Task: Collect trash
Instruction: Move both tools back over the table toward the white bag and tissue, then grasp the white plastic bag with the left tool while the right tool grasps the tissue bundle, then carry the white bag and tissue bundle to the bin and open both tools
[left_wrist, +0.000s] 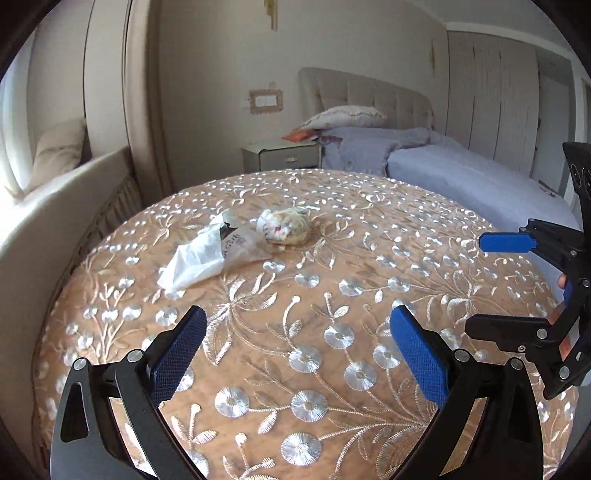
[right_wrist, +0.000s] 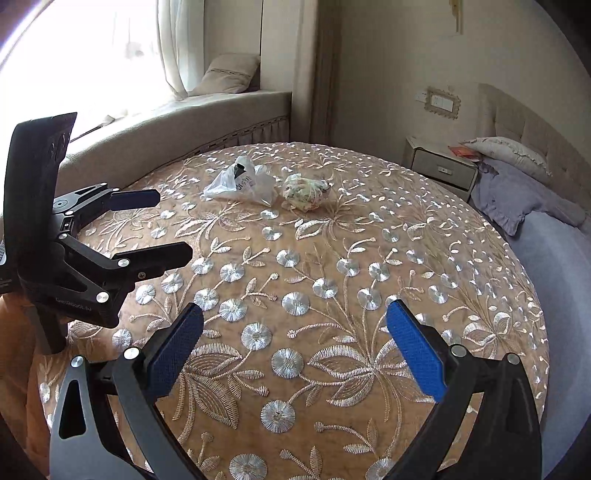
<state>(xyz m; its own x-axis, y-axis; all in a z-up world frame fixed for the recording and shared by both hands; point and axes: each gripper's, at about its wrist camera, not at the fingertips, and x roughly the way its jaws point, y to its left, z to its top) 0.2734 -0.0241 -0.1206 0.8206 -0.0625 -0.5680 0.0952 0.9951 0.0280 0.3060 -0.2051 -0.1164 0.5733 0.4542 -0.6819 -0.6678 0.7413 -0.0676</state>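
task not yet begun; left gripper (left_wrist: 298, 350) and right gripper (right_wrist: 294, 347) both spread, holding nothing; white plastic bag (left_wrist: 207, 251) and crumpled trash ball (left_wrist: 286, 230) lie touching, 12 o'clock on embroidered table (left_wrist: 332, 369); both uncollected

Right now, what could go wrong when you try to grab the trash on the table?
The white plastic bag is thin and lies limp, so it might slip from the fingers or bunch up when pinched. The crumpled ball sits touching the bag, so pulling one could drag or roll the other. Both the left gripper and right gripper are open and close together, so they could bump while reaching.
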